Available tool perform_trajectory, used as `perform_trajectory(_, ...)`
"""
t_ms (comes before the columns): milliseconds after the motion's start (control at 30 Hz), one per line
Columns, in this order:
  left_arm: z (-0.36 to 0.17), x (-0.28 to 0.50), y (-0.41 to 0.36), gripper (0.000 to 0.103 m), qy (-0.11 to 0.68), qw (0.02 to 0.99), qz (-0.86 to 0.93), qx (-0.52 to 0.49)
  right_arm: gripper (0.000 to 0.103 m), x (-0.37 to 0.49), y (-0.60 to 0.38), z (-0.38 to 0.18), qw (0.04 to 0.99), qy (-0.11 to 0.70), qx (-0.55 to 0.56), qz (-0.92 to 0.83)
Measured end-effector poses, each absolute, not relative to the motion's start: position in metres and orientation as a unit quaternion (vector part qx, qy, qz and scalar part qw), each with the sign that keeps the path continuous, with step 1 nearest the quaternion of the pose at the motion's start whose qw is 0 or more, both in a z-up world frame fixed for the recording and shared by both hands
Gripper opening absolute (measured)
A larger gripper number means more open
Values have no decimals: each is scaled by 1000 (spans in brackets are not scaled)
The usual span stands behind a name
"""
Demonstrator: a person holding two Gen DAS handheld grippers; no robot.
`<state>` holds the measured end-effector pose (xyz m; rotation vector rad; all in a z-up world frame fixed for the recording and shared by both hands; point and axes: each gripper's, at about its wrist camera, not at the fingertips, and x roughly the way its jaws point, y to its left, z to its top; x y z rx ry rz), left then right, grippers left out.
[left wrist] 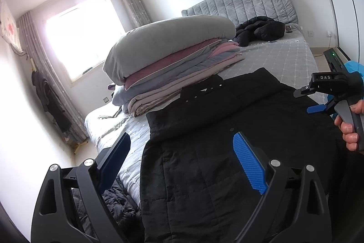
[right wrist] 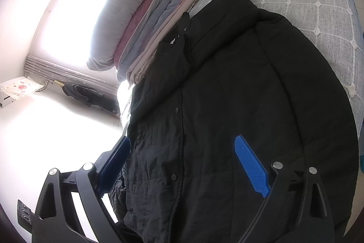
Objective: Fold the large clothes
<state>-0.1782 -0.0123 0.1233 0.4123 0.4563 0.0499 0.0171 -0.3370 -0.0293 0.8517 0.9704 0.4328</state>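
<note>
A large black quilted jacket (left wrist: 218,129) lies spread on the bed, collar toward the headboard, snap placket running down its front; it also fills the right wrist view (right wrist: 227,95). My left gripper (left wrist: 182,152) is open and empty, hovering over the jacket's lower left part. My right gripper (right wrist: 182,152) is open and empty over the jacket's lower front; it also shows at the right edge of the left wrist view (left wrist: 318,106), held by a hand above the jacket's right side. One sleeve or hem hangs off the bed edge (left wrist: 118,199).
A stack of folded quilts with a grey pillow (left wrist: 168,56) on top sits on the grey bed (left wrist: 284,60) just left of the jacket's collar. Another black jacket (left wrist: 261,30) lies by the headboard. A window and curtains (left wrist: 77,38) are at left.
</note>
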Motion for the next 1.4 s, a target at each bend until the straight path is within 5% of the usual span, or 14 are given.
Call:
perform_trajectory(333,113,-171,0,88,258,947,19,188,90,17,-337,-28,787,452,375,190)
perform_trajectory(533,67,-131,98,88,426,904,-26,-20,90,3,-352,-8,815,465,294,179)
perform_trajectory(733,19,-137,196,88,481,864,32,-148,90,-28,-413,-4,812,505,248,153)
perform_trajectory(1000,-53,-144,263,88,527,818,103,-204,90,-45,-483,-57,756,562,298,154)
perform_trajectory(1400,-131,-147,282,88,539,757,2,-369,90,-31,-463,-136,664,610,343,265)
